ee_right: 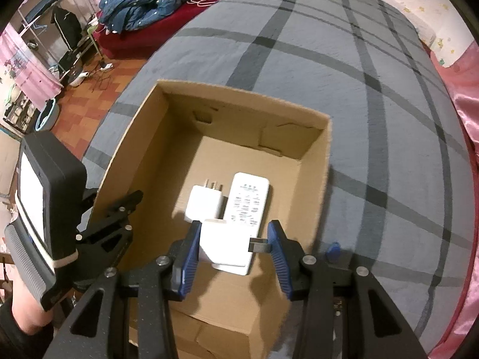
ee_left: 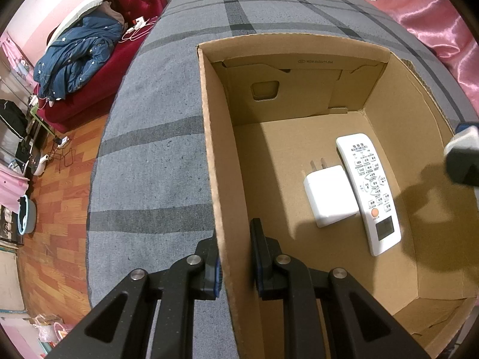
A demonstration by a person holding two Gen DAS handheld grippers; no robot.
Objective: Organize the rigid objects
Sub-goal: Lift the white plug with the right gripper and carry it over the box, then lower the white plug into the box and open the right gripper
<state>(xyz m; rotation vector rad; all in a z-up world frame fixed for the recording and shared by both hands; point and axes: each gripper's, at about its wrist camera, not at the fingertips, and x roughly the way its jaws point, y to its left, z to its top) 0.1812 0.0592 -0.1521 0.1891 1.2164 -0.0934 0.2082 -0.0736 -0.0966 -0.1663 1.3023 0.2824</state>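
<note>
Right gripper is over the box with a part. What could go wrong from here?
1. The right gripper clamps the white adapter partly through its protruding dark plug. It may pivot or slip.
2. It hangs above the remote and charger, so a drop would likely land on them.
3. The left gripper straddles the box wall. A tug could tilt the box.

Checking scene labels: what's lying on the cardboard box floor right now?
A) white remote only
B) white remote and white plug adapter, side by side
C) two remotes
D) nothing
B: the left wrist view shows the white remote and the white plug adapter lying side by side on the floor of the cardboard box. A second white adapter sits between the fingers of the right gripper above the box.
</note>
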